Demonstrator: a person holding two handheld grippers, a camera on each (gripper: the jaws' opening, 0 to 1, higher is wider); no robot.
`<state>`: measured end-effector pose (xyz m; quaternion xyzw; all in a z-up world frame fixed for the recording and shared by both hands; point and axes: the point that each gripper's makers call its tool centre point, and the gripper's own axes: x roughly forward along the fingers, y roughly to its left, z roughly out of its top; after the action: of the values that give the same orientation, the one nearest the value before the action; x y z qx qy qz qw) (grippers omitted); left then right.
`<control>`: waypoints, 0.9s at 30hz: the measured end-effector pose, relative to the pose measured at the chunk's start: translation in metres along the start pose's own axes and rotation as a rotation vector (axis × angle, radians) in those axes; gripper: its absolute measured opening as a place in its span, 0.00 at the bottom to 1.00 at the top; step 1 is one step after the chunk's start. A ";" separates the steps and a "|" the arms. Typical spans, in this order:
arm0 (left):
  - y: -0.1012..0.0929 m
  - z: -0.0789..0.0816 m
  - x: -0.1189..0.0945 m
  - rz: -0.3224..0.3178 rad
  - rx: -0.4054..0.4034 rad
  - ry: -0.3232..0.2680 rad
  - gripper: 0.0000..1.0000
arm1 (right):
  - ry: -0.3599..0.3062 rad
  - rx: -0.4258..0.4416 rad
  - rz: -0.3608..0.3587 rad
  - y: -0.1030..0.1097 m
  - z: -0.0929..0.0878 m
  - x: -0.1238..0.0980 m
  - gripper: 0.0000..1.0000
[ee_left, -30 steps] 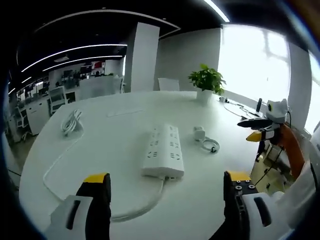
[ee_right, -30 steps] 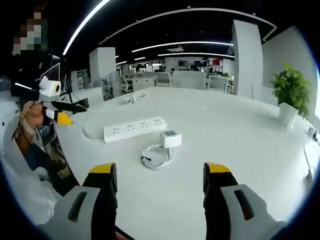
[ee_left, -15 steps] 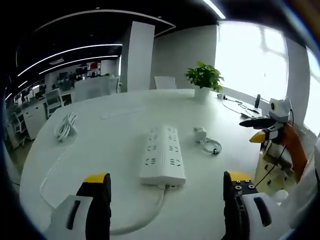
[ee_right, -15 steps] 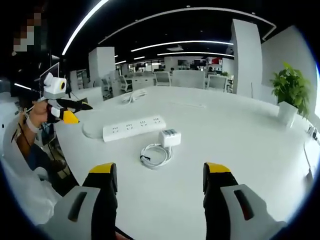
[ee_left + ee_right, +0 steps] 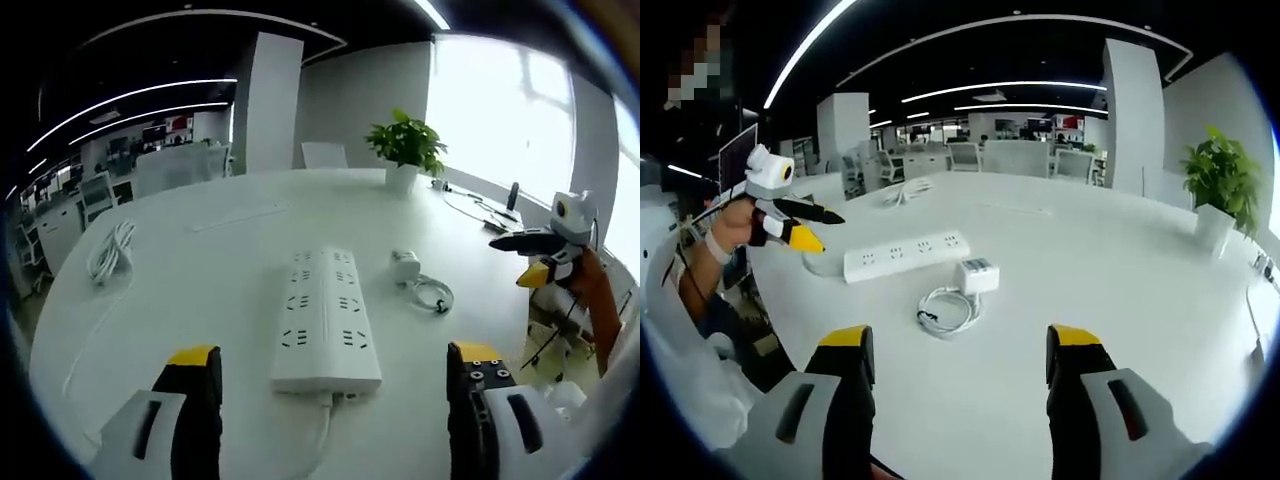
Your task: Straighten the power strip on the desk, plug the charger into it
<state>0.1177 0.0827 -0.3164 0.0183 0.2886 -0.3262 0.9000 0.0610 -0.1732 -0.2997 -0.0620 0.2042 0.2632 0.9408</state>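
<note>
A long white power strip (image 5: 325, 319) lies flat on the round white desk (image 5: 210, 290), straight ahead of my open left gripper (image 5: 335, 372); its cord (image 5: 322, 443) leaves the near end. To its right sits a small white charger (image 5: 404, 266) with a coiled cable (image 5: 434, 294). In the right gripper view the power strip (image 5: 906, 257) lies at middle left, with the charger (image 5: 979, 275) and its cable coil (image 5: 948, 309) beyond my open right gripper (image 5: 960, 365). The left gripper (image 5: 790, 222), held in a hand, hovers just left of the strip's near end. The right gripper (image 5: 545, 255) hangs past the desk's right edge.
A potted plant (image 5: 406, 150) stands at the far side near the window, and shows again as the plant (image 5: 1217, 190) at far right. A second coiled white cable (image 5: 107, 253) lies at the left. Office desks and chairs fill the background.
The left gripper has come forward toward the power strip, which now looks larger and nearer. In the right gripper view that gripper has risen and shifted right toward the strip's end. The right gripper stays put.
</note>
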 end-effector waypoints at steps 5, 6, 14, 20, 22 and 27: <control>-0.002 0.002 0.003 0.006 0.014 0.010 0.93 | 0.003 -0.003 -0.001 -0.001 0.000 0.000 0.69; -0.003 0.003 0.007 0.003 0.015 0.011 0.93 | 0.003 -0.004 -0.001 -0.001 0.000 0.000 0.69; 0.008 0.001 0.035 0.034 0.039 0.054 0.91 | 0.006 -0.001 0.001 -0.002 -0.002 0.000 0.69; 0.007 -0.002 0.048 0.040 0.044 0.081 0.90 | 0.005 -0.002 -0.005 -0.004 -0.001 -0.002 0.69; 0.007 -0.002 0.050 0.038 0.044 0.086 0.90 | 0.007 0.000 -0.012 -0.007 -0.002 -0.003 0.69; 0.008 -0.003 0.059 0.037 0.034 0.106 0.88 | 0.011 0.001 -0.009 -0.007 -0.003 -0.002 0.69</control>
<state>0.1572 0.0558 -0.3513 0.0564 0.3300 -0.3131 0.8888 0.0619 -0.1810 -0.3019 -0.0638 0.2094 0.2586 0.9409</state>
